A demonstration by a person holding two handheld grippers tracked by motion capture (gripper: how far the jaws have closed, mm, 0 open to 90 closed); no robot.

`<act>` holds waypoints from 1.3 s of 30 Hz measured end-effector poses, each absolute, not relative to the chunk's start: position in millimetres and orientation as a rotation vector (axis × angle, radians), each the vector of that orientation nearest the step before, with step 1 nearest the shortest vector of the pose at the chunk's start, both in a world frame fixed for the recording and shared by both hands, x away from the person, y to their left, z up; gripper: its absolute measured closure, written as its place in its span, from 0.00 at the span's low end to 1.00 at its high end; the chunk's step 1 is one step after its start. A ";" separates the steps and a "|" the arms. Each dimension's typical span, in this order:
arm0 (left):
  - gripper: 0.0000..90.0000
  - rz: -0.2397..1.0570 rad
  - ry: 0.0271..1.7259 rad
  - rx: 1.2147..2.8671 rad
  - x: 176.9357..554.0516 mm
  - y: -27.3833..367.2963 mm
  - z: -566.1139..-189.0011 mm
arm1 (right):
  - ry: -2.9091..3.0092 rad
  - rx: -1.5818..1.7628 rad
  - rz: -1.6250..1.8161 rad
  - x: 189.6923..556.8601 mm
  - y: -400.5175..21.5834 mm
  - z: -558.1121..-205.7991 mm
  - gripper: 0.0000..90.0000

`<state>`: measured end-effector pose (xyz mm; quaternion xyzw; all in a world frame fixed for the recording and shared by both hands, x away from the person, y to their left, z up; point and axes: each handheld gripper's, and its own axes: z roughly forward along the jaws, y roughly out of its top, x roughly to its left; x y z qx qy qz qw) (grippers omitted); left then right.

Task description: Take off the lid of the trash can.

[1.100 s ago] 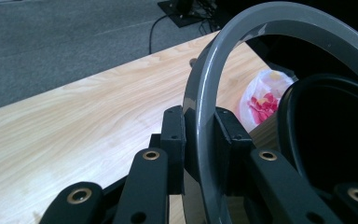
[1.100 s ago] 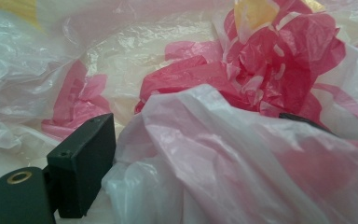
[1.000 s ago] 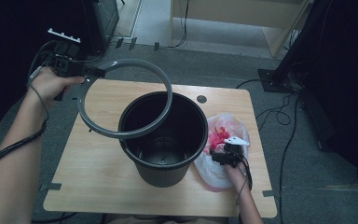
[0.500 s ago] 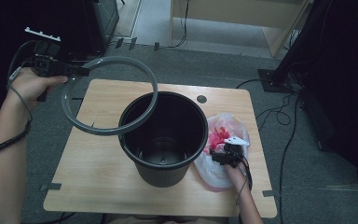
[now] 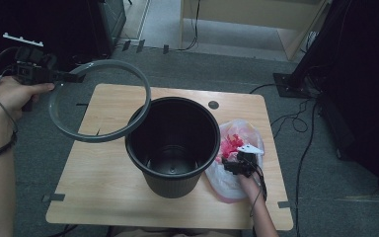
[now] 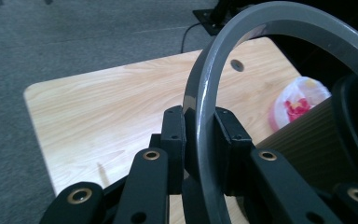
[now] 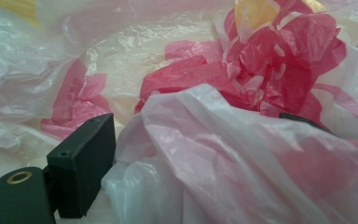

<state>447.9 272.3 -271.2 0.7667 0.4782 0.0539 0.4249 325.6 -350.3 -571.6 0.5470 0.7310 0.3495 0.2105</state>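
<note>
A grey plastic ring (image 5: 91, 138) hangs tilted in the air over the table's left back corner, its right edge still above the rim of the black bucket (image 5: 172, 182). My left gripper (image 5: 76, 76) is shut on the ring's far left edge; in the left gripper view the jaws clamp the ring (image 6: 205, 93) from both sides. The bucket stands upright and empty in the middle of the wooden table (image 5: 98, 182). My right gripper (image 5: 234, 165) rests in a crumpled clear plastic bag (image 5: 227, 182) with red paper inside. Its jaws stand wide apart, with bag plastic (image 7: 242, 154) bulging between them.
Grey carpet surrounds the table. Cables (image 5: 296, 123) trail on the floor to the right beside a black stand (image 5: 296, 79). A dark cabinet (image 5: 103, 24) stands at the back left and a wooden unit (image 5: 246, 15) behind. The table has a small round hole (image 5: 213, 104) near its back edge.
My left hand has carried the ring leftward, away from the bucket's mouth. The right hand and the bag have stayed where they were.
</note>
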 end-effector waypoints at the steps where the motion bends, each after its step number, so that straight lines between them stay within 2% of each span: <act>1: 0.85 0.139 1.200 1.916 447.3 274.4 -272.4 | 2.032 1.520 0.972 325.6 -350.4 -571.6 0.15; 28: 0.85 0.202 1.299 1.880 432.0 329.3 -294.7 | 2.032 1.520 0.971 325.6 -350.3 -571.6 0.15; 33: 0.85 0.231 1.335 1.887 431.6 336.5 -310.3 | 2.033 1.518 0.963 325.5 -349.5 -571.6 0.15; 39: 0.85 0.201 1.354 1.891 434.6 335.7 -333.2 | 2.033 1.518 0.965 325.6 -349.6 -571.6 0.15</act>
